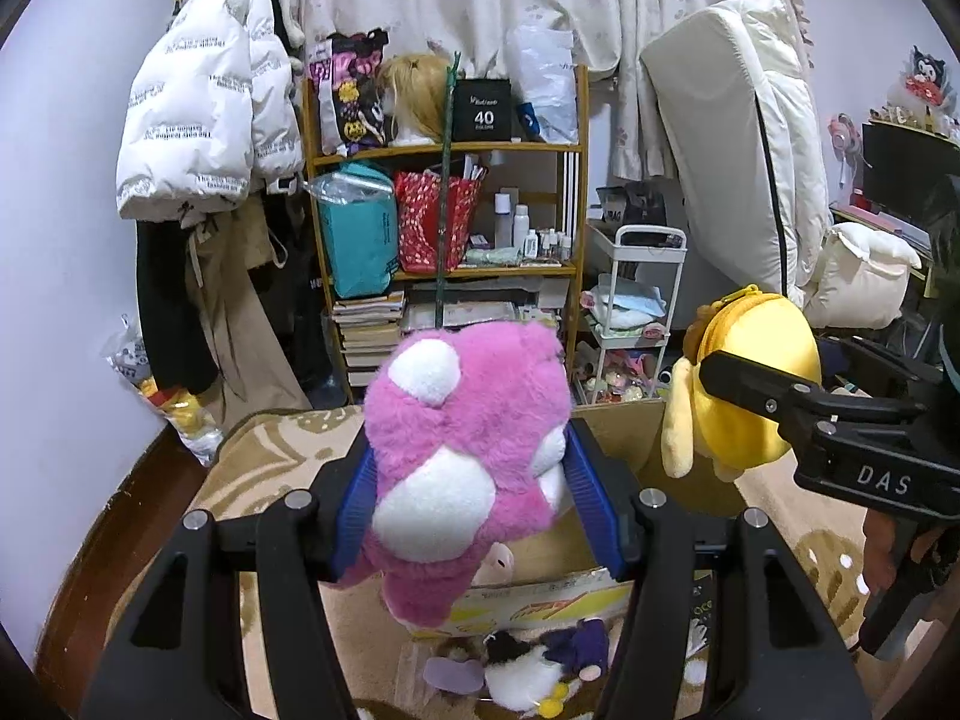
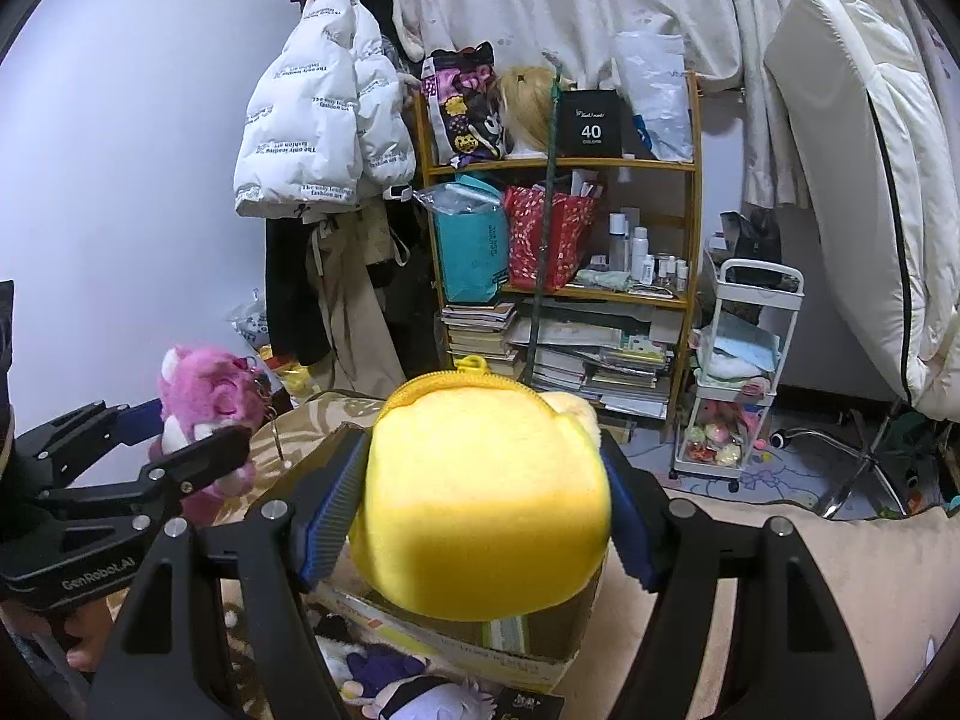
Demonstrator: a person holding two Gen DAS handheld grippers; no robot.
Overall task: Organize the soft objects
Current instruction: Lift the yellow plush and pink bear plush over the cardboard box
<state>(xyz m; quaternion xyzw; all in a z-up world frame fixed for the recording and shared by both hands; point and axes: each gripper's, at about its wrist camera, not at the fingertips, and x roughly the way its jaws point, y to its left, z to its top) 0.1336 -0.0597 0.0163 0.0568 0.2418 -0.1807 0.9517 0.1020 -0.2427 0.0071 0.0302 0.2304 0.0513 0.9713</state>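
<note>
Transfer midway: left tool (image 1: 474,480) clamps pink plush (image 1: 462,450), right tool (image 2: 486,516) clamps yellow plush (image 2: 480,498), both above cardboard box (image 1: 618,432); other plush toys (image 1: 528,666) lie at 6 o'clock.

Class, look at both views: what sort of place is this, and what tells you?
Probably a cluttered bedroom: a wooden shelf packed with books and bags, a puffer jacket hanging up, and an upended mattress by curtains.

The plush bear (image 1: 462,468) is showing bright pink fur with white patches. The round plush (image 2: 480,504) is glowing yellow, its zipper yellow too. The gripper pads (image 1: 354,504) are showing blue on black frames. The rug (image 1: 264,456) is carrying beige with brown swirls. The puffer jacket (image 1: 204,114) is showing white with black lettering.
</note>
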